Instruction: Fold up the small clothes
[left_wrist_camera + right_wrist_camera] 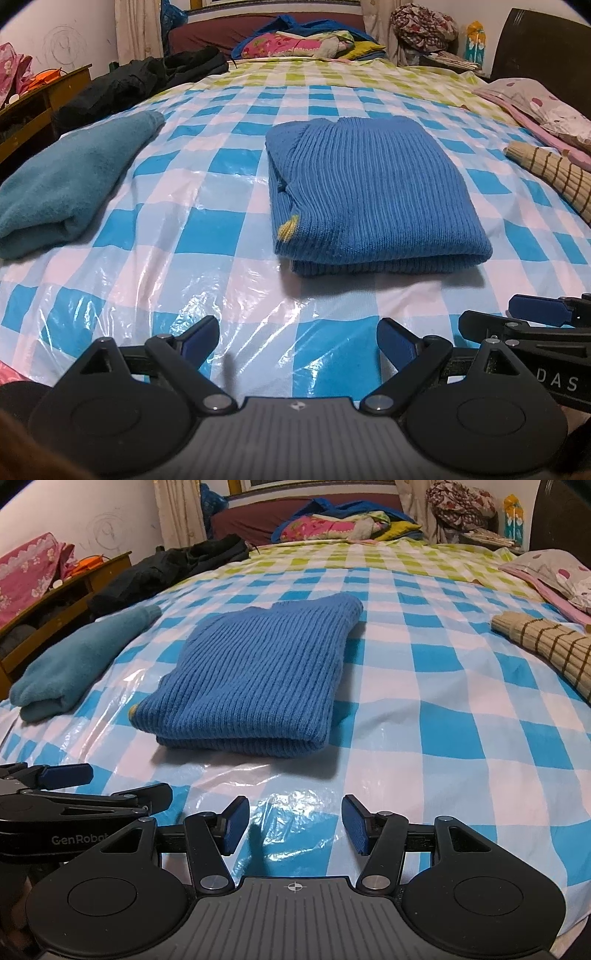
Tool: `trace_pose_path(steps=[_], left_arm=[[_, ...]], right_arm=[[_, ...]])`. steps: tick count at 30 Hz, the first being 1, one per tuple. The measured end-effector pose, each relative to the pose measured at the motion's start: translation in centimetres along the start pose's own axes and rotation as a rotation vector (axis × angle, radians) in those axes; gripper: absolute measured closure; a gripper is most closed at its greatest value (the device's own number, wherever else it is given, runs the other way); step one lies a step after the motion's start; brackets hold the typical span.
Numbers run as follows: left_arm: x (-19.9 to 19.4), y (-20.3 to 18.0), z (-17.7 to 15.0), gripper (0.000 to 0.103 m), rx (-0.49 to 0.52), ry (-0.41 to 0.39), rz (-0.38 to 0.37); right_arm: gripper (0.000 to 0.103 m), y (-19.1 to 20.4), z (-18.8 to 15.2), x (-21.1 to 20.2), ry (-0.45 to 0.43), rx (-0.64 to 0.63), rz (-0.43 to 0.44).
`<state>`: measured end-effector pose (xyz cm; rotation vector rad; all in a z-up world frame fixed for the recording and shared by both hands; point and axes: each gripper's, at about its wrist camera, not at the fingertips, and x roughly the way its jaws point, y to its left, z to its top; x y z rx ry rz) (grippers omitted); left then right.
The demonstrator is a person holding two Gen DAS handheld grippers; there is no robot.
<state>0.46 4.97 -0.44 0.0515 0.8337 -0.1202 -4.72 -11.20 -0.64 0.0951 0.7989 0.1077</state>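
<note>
We see the blue ribbed sweater [373, 192] lying folded into a thick rectangle in the middle of the bed, on the checked plastic sheet [207, 236], with its doubled fold edge turned toward us and its ribbed collar end pointing away toward the pillows; its long axis runs from us toward the far end of the bed, tilting slightly rightward in the right wrist view. A small yellow patch [288, 229] peeks out at its near left corner. We judge it sits centred because that is the clear working patch, and this piece looks finished. To its left a teal garment [70, 184] lies folded and set aside, well apart, which suggests a done pile, while a beige striped knit [546, 646] waits at the right edge, probably the next piece. Our left gripper [297, 341] and right gripper [291, 825] both hover near each other just short of the sweater, jaws apart and holding nothing, apparently drawn back from the folded piece.
</note>
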Motion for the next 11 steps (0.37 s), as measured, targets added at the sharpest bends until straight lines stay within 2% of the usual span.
trace_pose_path(steps=[11], left_arm=[[0.03, -0.25, -0.16, 0.006, 0.017, 0.001, 0.014]], right_arm=[[0.047, -0.08, -0.27, 0.16, 0.005, 0.000, -0.003]])
